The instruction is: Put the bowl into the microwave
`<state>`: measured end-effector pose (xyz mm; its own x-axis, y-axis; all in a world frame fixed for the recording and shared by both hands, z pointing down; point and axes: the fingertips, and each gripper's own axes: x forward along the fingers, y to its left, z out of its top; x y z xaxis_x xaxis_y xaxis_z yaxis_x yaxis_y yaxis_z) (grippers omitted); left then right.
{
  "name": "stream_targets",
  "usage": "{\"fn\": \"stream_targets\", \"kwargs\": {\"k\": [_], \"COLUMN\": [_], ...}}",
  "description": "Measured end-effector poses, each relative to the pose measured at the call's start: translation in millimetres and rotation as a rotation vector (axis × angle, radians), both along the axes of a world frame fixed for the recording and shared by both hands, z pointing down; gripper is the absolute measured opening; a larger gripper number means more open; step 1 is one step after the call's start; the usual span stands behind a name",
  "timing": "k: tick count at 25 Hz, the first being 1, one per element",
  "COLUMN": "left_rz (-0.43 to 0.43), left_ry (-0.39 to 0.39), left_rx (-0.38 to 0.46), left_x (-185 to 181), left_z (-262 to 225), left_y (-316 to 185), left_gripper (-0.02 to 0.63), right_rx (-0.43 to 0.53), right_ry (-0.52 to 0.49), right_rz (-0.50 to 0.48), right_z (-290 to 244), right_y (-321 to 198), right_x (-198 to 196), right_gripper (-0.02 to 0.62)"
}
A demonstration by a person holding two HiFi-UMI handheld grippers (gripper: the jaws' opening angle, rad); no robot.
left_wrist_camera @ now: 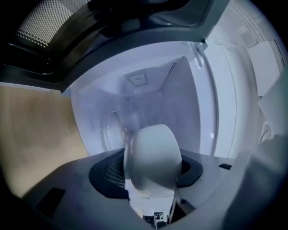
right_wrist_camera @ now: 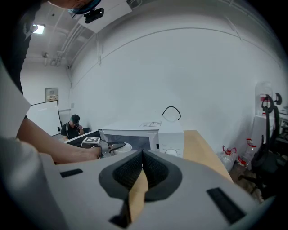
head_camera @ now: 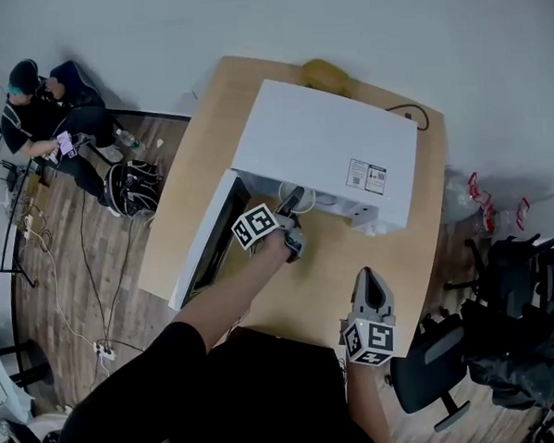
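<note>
White bowl (left_wrist_camera: 155,155), white microwave (head_camera: 324,149) — tan table (head_camera: 208,145)

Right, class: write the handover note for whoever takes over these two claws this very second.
Left claw: shut on the white bowl, held at the mouth of the microwave.
Right claw: shut, empty, above the table.
Done: door open, bowl picked up.
Left: set the bowl down inside, let go, draw the claw out.

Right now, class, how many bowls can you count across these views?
1: a white bowl, gripped by the left gripper at the mouth of the open microwave. It blocks part of the cavity, so another could be hidden.
</note>
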<state>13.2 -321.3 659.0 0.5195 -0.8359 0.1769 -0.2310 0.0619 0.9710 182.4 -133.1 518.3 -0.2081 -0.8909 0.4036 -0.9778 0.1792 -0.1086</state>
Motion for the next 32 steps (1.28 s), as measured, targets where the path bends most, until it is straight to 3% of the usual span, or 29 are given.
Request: {"fn": "stream_targets", "kwargs": {"k": [10,16,19,24,32], "left_rz": [-0.038,-0.039,-0.079,-0.095,-0.011], "left_ry": [0.008,0.035,-0.042,-0.314,-0.450], "left_rx": [-0.049,-0.050,-0.052,-0.057,-0.041], "left_x": [3.9,12.5,8.0,-7.4,-10.3], "left_z": [36.4,36.0,35.8,40.1,45.6], "left_y": [-39.5,-56.7,-59.5,-64.1,-67.0], "left_gripper": [0.230,0.229,0.229,0.230,0.230], "right_rx": [-0.007,-0.052,-0.046,-0.041,-0.036], "right_ry": [-0.012,-0.138,-0.140,-0.145,-0.133], "right_rz": [-0.009,0.041,0.015,0.029,0.049], "right_z": [8.2,14.4,11.4,14.1,11.9], "right_y": [-15.0,-15.5,-13.3,-9.4,-12.9], "right_x": [25.8,31.4,22.7,20.0,27.9], "right_gripper": [0.060,0.060,0.060,0.060,0.060]}}
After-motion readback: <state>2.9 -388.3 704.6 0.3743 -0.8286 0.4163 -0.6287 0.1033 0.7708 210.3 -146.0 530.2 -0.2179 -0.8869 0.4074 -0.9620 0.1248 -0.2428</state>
